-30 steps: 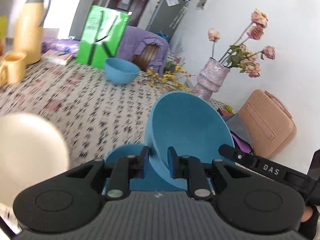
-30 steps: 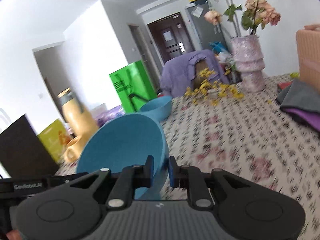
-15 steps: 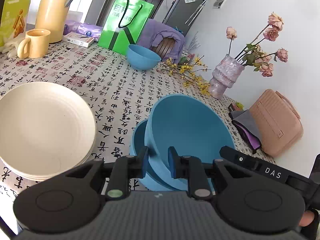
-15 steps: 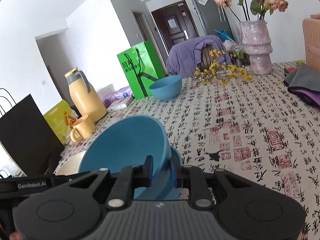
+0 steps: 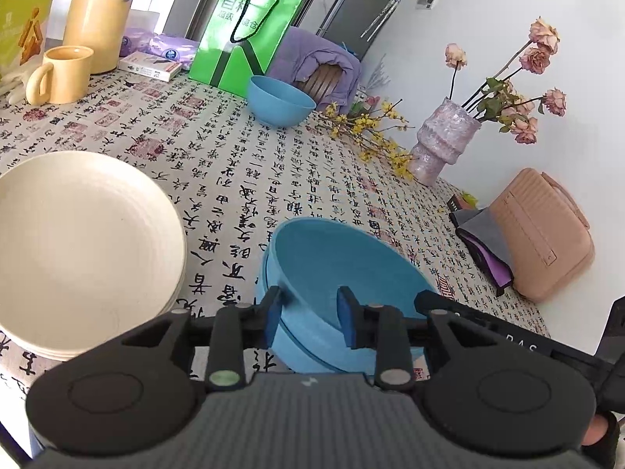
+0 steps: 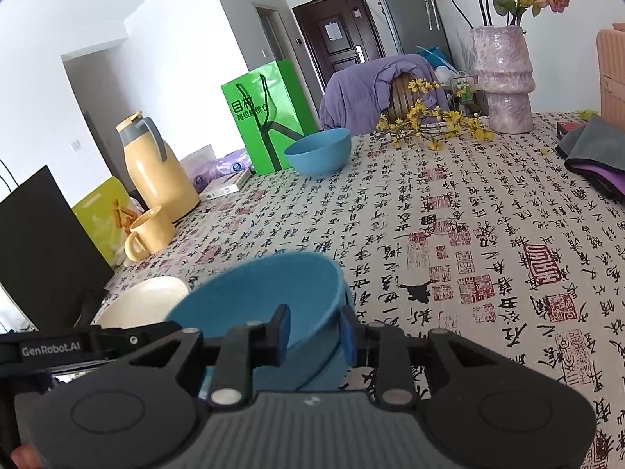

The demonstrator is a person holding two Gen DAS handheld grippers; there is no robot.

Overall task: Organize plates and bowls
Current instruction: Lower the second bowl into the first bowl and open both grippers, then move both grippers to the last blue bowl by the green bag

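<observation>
A table covered with a calligraphy-printed tablecloth (image 5: pixel 242 164) fills both views, with a dark door and a grey fridge at the back of the room.

Near the front edge sits a blue bowl (image 5: pixel 343 265), matte and deep, nested inside a second bowl of the same blue whose rim shows just below it. The upper bowl sits slightly tilted in the lower one. Just beside the pair, to the left, lies a stack of cream plates (image 5: pixel 78 250) with faint concentric rings. A third blue bowl (image 5: pixel 281 101) stands alone well apart, in front of a green paper bag (image 5: pixel 246 35).

The left gripper (image 5: pixel 310 322) points down at the near rim of the nested bowl. Its jaws are opening and straddle the rim, and the blue pads stand clear of the wall. The right gripper (image 6: pixel 314 336) comes at the same bowl from the opposite side, angled down, its jaws also opening, with the rim between them and a gap showing at each pad.

Only the left wrist view shows the pink case (image 5: pixel 543 234) against the wall and the full plate stack. Only the right wrist view shows the black paper bag (image 6: pixel 43 250) and the whole yellow thermos jug (image 6: pixel 156 168) with the yellow mug (image 6: pixel 150 234) beside it.
</observation>
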